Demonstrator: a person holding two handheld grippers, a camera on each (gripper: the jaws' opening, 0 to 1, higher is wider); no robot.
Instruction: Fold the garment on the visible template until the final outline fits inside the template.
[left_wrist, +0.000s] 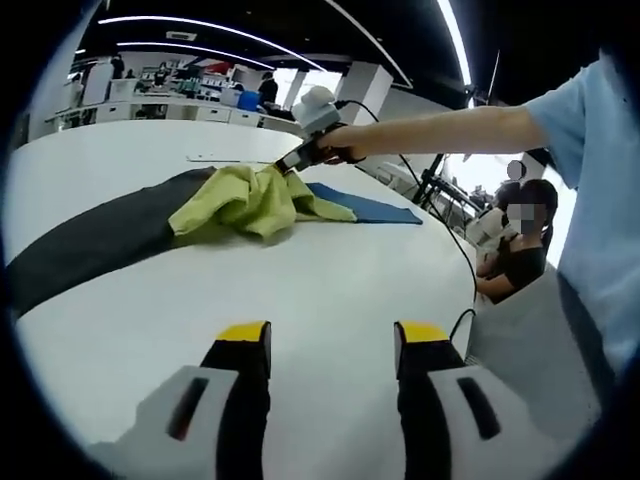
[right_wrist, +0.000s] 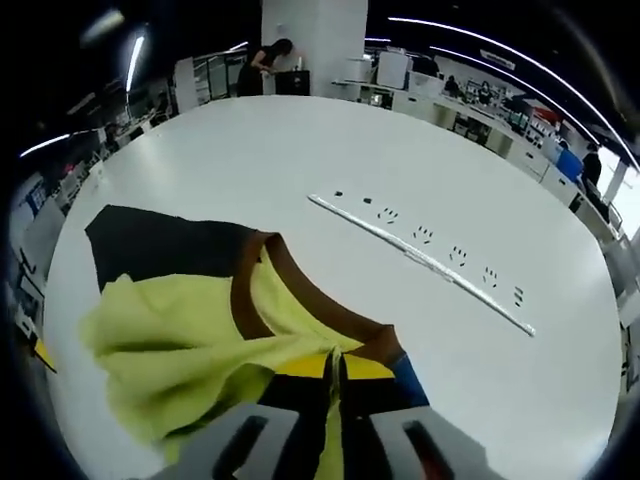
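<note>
Your right gripper is clenched on the bunched yellow garment lying lengthwise along the dark template, while your left gripper is released.

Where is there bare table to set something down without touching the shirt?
Free: the white table between the left gripper and the yellow-green garment, and beyond the white strip. Crowded: around the right gripper, shut on the garment over the dark template.

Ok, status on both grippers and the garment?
Left hand-held gripper open, over bare table. Right hand-held gripper shut on garment. Garment bunched on dark template, unfolded. Nothing in the way.
</note>
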